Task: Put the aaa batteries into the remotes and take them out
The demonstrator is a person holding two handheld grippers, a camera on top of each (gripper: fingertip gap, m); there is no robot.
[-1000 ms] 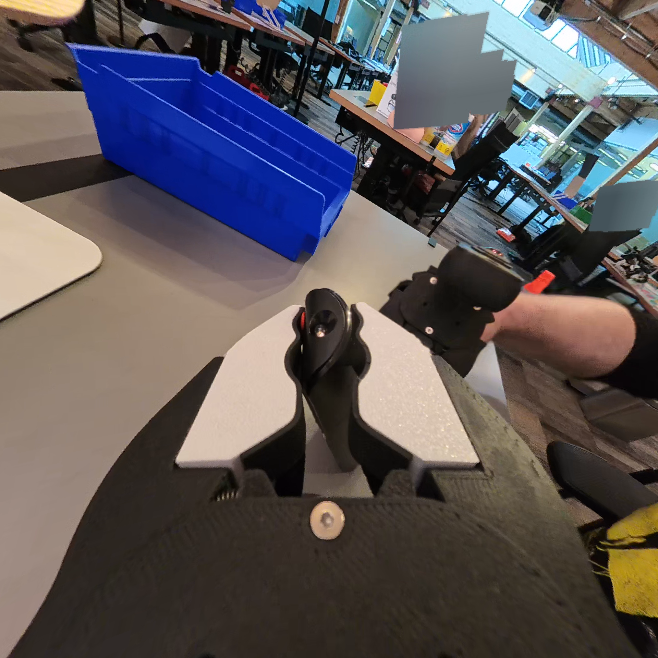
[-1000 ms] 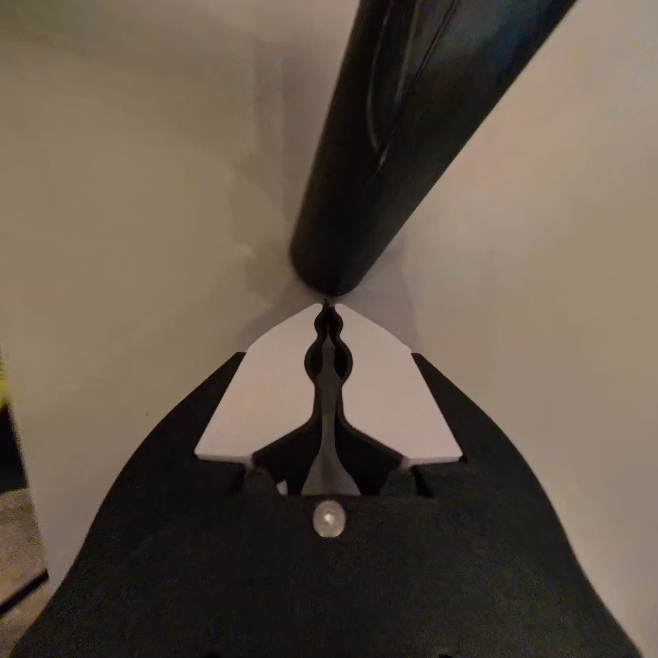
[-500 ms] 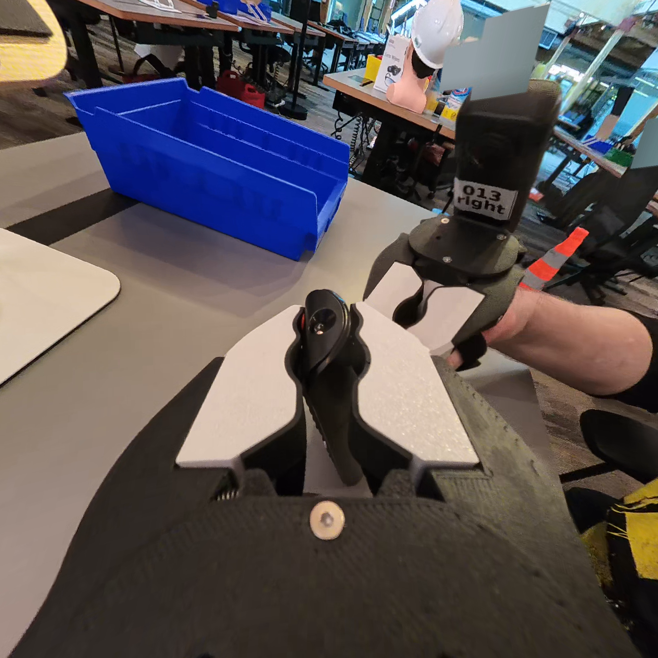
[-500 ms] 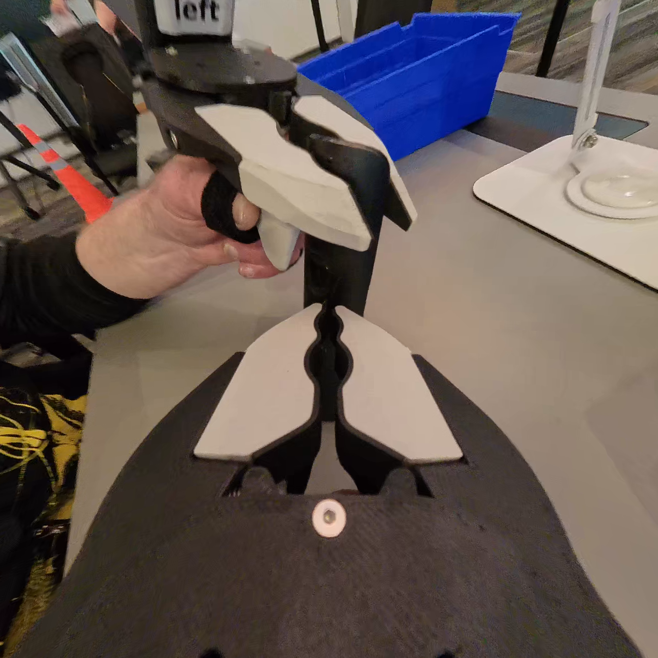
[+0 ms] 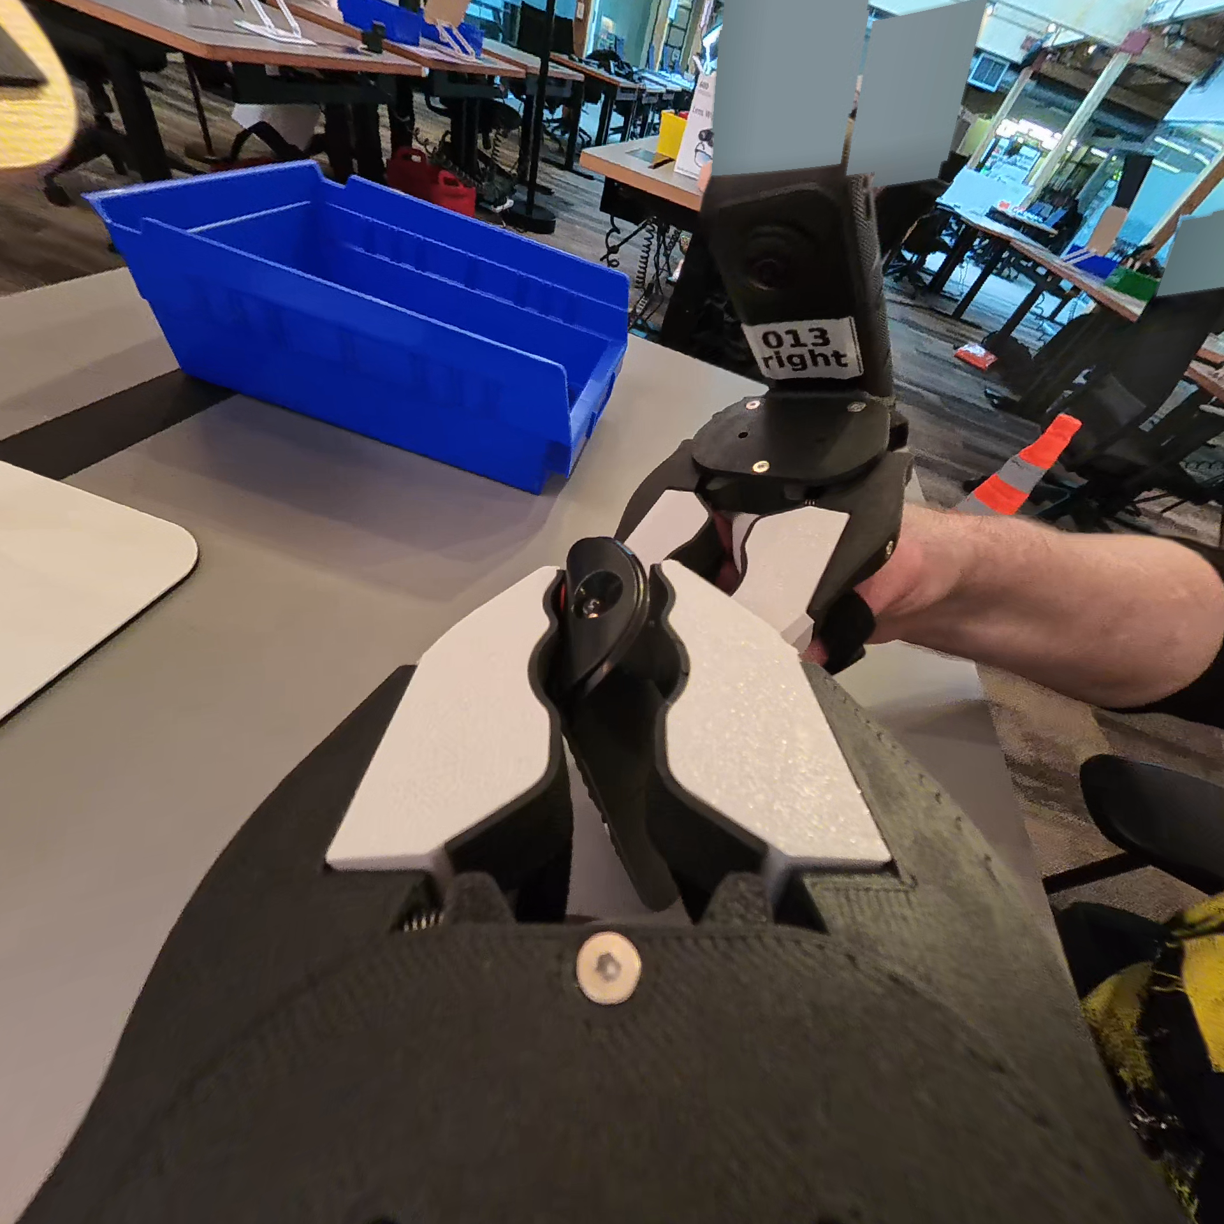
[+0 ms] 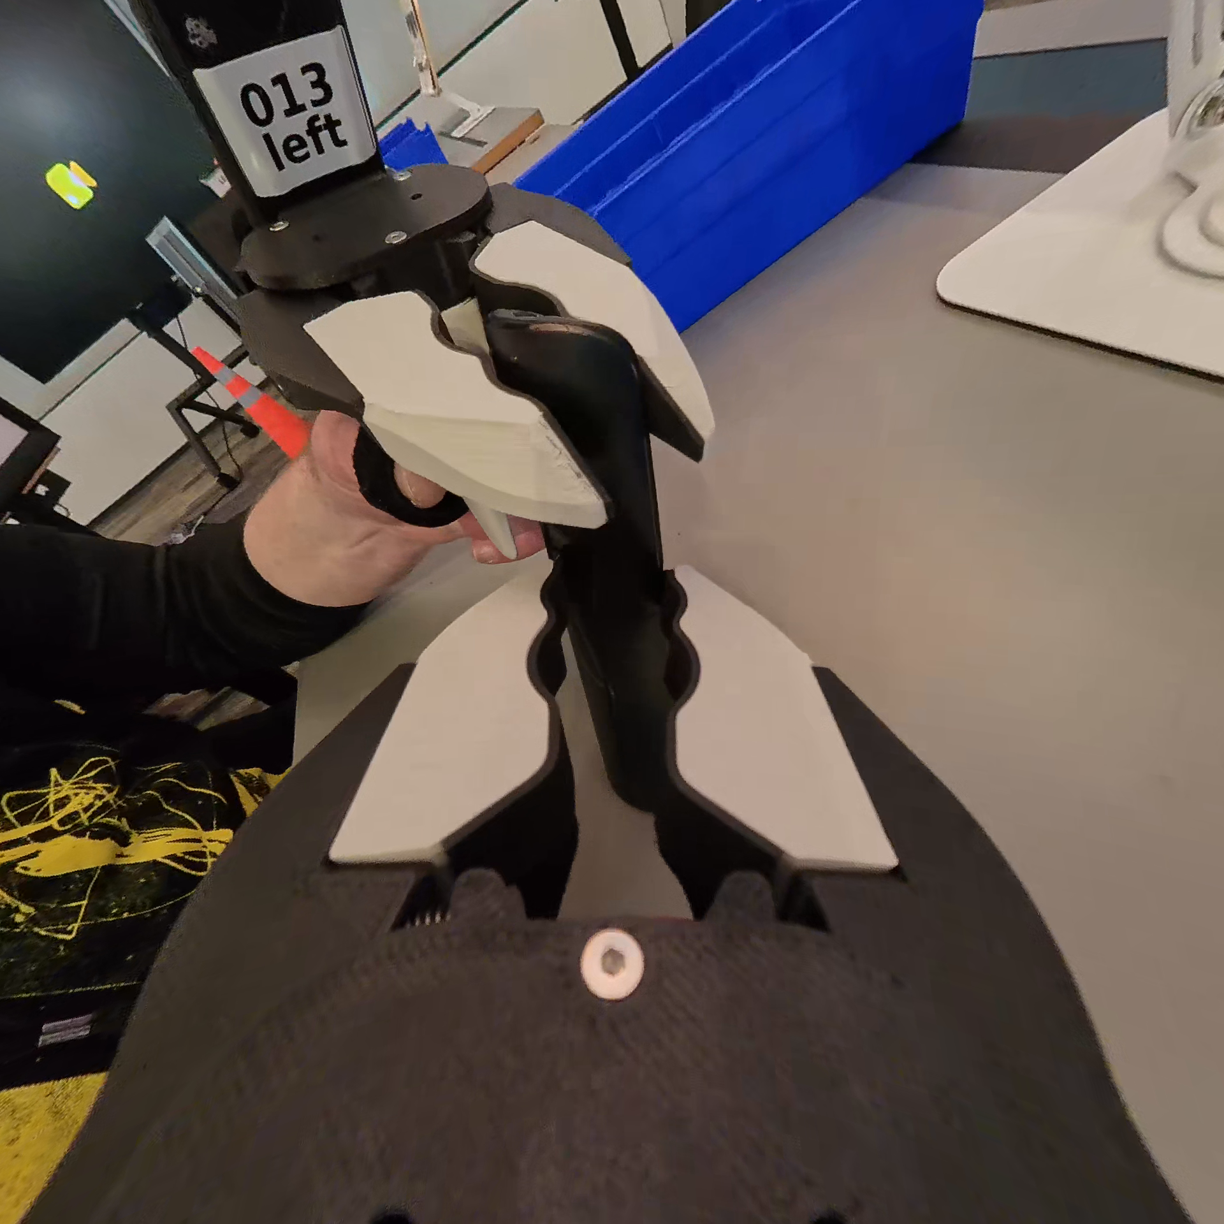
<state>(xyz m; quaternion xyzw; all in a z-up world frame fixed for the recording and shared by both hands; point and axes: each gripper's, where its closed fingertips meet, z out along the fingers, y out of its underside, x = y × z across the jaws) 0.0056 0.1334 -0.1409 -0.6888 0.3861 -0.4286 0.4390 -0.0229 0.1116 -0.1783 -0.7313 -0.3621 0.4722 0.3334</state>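
Observation:
My left gripper [image 5: 603, 576] is shut on a black remote [image 5: 599, 606], held above the grey table [image 5: 278, 596]; the remote's rounded end sticks out past the fingertips. In the right wrist view the same remote [image 6: 616, 695] hangs from the left gripper [image 6: 646, 470], and its lower part lies between the fingers of my right gripper [image 6: 616, 576], whose jaws stand closed against its sides. The right gripper [image 5: 735, 550] also shows just behind the remote in the left wrist view. No batteries are in view.
A blue plastic bin [image 5: 371, 318] stands on the table behind the grippers and also shows in the right wrist view [image 6: 762, 165]. A white mat [image 5: 73, 576] lies at the left. An orange cone [image 5: 1023, 467] and other desks stand beyond the table edge.
The right gripper rose from below the table edge to the remote. Its shut jaws opened and now sit around the remote's lower part. The left gripper kept hold of the remote.

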